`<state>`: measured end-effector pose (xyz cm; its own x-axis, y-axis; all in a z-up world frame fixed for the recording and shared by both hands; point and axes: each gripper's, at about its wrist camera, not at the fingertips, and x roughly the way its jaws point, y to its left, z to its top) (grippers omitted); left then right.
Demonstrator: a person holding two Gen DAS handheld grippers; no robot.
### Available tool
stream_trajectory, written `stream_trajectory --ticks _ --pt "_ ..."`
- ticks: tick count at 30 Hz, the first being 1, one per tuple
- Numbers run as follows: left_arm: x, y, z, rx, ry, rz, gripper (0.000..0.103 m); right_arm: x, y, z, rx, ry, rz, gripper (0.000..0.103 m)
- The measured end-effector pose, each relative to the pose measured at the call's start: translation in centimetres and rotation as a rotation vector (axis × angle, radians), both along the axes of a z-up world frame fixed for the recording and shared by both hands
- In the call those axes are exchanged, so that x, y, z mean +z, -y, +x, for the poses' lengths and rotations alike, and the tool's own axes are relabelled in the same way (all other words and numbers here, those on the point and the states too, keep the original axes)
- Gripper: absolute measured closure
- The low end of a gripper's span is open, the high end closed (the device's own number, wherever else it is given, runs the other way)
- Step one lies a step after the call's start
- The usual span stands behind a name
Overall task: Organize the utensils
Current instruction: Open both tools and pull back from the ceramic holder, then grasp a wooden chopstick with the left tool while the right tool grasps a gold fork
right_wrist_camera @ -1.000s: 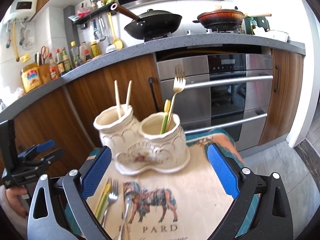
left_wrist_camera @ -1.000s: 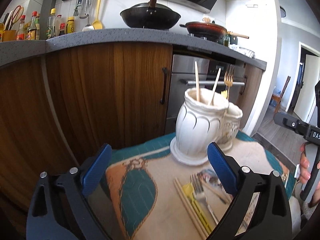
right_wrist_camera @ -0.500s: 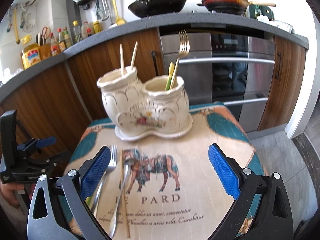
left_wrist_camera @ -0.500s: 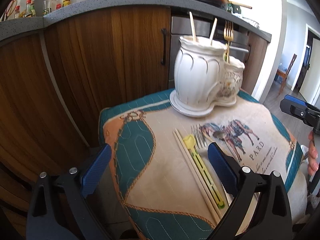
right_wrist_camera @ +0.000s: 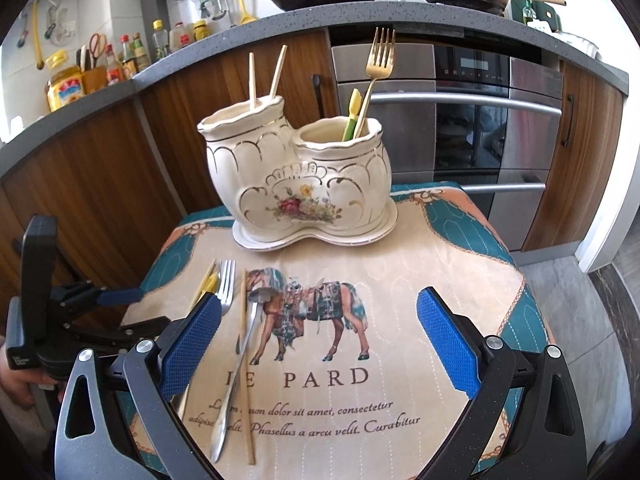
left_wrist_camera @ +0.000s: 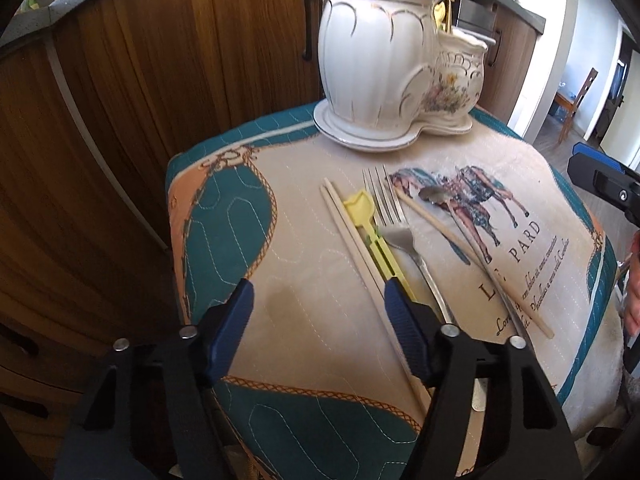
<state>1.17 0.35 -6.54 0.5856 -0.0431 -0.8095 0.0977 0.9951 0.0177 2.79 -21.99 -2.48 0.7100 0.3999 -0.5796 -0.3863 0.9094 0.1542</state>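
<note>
From the left wrist view, the left gripper [left_wrist_camera: 318, 304] hangs wide open and empty just above the quilted mat [left_wrist_camera: 280, 240]; its right-hand pad sits over the near ends of the pale chopsticks [left_wrist_camera: 356, 248] and the yellow-green utensil [left_wrist_camera: 372, 228], with the silver fork [left_wrist_camera: 394, 224] just to the right, then a single chopstick [left_wrist_camera: 472, 256] and a spoon [left_wrist_camera: 440, 196] farther right. Ahead stands the ceramic holder [left_wrist_camera: 380, 52]. These pieces lie packed side by side, so closing here would likely pinch two at once or nudge the fork off line. From the right wrist view, the right gripper [right_wrist_camera: 320, 340] is also spread wide and holds nothing, hovering over the horse print; the loose utensils lie by its left pad, and the holder, straight ahead, already has a gold fork [right_wrist_camera: 376, 68] in its right cup. The mat is soft and drapes over a small raised surface, so thin chopsticks may sink and resist a clean grip. Behind are wooden cabinets, an oven [right_wrist_camera: 460, 112] and a grey counter.
</note>
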Motion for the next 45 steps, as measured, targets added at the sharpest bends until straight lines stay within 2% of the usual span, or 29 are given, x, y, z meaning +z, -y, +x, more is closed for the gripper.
stream_trajectory --ticks 7,10,11,12,18,25,30,31,33,35,39,45 --pt "-0.7 0.5 0.5 -0.005 -0.033 -0.013 0.045 -0.3 0.1 0.3 0.006 -0.011 0.003 0.006" --pt "-0.6 0.6 0.8 -0.003 -0.042 -0.026 0.051 -0.5 0.0 0.3 0.014 -0.016 0.005 0.006" --pt "-0.6 0.6 0.8 -0.002 -0.043 -0.03 0.058 -0.6 -0.1 0.3 0.018 -0.017 0.001 0.006" --pt "-0.5 0.6 0.8 -0.008 -0.046 -0.033 0.07 -0.7 -0.2 0.3 0.022 -0.018 -0.003 0.006" --pt "-0.4 0.8 0.5 -0.048 -0.067 -0.028 0.087 -1.0 -1.1 0.1 0.053 -0.025 -0.029 0.006" --pt "-0.5 0.6 0.5 -0.046 -0.066 -0.034 0.09 -2.6 -3.5 0.7 0.099 -0.086 -0.082 0.01" --pt "-0.5 0.0 0.4 -0.065 -0.066 -0.056 0.092 -3.5 -5.0 1.6 0.123 -0.151 -0.087 0.042" --pt "-0.6 -0.1 0.5 -0.064 -0.063 -0.061 0.092 -3.7 -5.4 1.9 0.128 -0.164 -0.084 0.046" --pt "-0.6 -0.1 0.6 -0.064 -0.057 -0.067 0.092 -4.0 -5.9 2.5 0.139 -0.185 -0.076 0.06" --pt "-0.6 -0.2 0.6 -0.068 -0.053 -0.071 0.091 -4.3 -6.4 3.2 0.145 -0.221 -0.054 0.068" --pt "-0.7 -0.5 0.7 -0.08 -0.048 -0.079 0.092 -4.9 -7.2 3.9 0.15 -0.267 -0.027 0.077" --pt "-0.7 -0.7 1.2 -0.081 -0.051 -0.096 0.091 -5.6 -7.8 4.8 0.141 -0.305 -0.005 0.082"
